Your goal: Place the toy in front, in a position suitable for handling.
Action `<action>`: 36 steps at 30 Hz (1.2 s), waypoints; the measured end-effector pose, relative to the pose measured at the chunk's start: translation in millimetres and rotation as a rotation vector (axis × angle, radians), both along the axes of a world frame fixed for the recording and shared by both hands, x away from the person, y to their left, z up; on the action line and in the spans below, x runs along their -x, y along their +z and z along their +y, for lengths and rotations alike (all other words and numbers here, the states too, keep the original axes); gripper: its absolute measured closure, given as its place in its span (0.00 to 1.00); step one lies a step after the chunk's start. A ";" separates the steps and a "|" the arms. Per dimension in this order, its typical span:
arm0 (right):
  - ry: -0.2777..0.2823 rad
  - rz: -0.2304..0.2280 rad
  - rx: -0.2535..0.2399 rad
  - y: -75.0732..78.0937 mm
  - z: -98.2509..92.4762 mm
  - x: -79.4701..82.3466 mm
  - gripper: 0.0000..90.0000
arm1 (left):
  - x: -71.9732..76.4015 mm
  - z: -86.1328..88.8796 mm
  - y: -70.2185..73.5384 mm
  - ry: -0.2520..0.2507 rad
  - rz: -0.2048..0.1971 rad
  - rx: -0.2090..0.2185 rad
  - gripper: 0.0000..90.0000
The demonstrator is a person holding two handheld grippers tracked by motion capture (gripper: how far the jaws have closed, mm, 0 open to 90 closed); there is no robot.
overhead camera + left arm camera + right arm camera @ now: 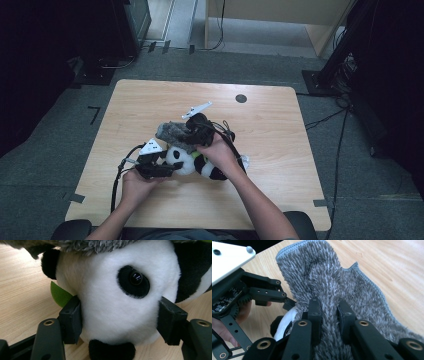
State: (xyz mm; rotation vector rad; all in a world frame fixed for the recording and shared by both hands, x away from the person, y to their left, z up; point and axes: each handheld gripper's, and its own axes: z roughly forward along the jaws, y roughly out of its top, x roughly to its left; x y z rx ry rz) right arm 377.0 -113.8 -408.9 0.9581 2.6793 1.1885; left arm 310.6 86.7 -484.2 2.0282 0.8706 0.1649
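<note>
A black-and-white panda plush (182,161) lies on the wooden table (150,100) near its middle. My left gripper (172,166) comes at it from the left. In the left gripper view the two pads press into both sides of the panda's white head (117,310), with a green leaf (60,293) behind it. A grey fluffy cloth (172,132) lies over the panda's top. My right gripper (190,136) is shut on that cloth (332,277), pinching a fold between its pads (315,312). The left gripper's grey plate (227,260) appears beside the cloth.
A dark round hole (241,98) sits in the table's far right part. Cables trail from both grippers across the table and onto the grey floor (350,165). Black stands (340,55) are at the far right and a dark cabinet (135,25) at the far left.
</note>
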 end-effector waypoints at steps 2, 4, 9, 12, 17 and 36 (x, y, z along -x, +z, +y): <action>0.006 0.005 -0.012 -1.6 -2.4 -2.1 0.85 | 0.3 -0.1 -0.3 0.004 -0.007 -0.001 0.35; 0.002 0.001 -0.014 -3.5 -4.0 -3.2 0.85 | 0.0 0.4 -1.4 0.005 -0.011 0.008 0.35; -0.019 -0.004 0.003 -3.8 -8.9 -4.8 0.84 | -0.4 -0.1 -1.7 0.006 -0.009 0.019 0.37; -0.043 0.002 0.004 -5.4 -15.3 -8.7 0.84 | -1.4 0.6 -1.9 0.005 -0.002 0.025 0.38; -0.096 0.014 0.025 -8.0 -27.3 -16.2 0.84 | -2.4 1.3 -2.1 0.006 0.006 0.036 0.38; -0.286 -0.046 0.125 -4.8 -65.4 -32.2 0.88 | -0.9 -0.8 -2.9 0.001 -0.009 0.036 0.39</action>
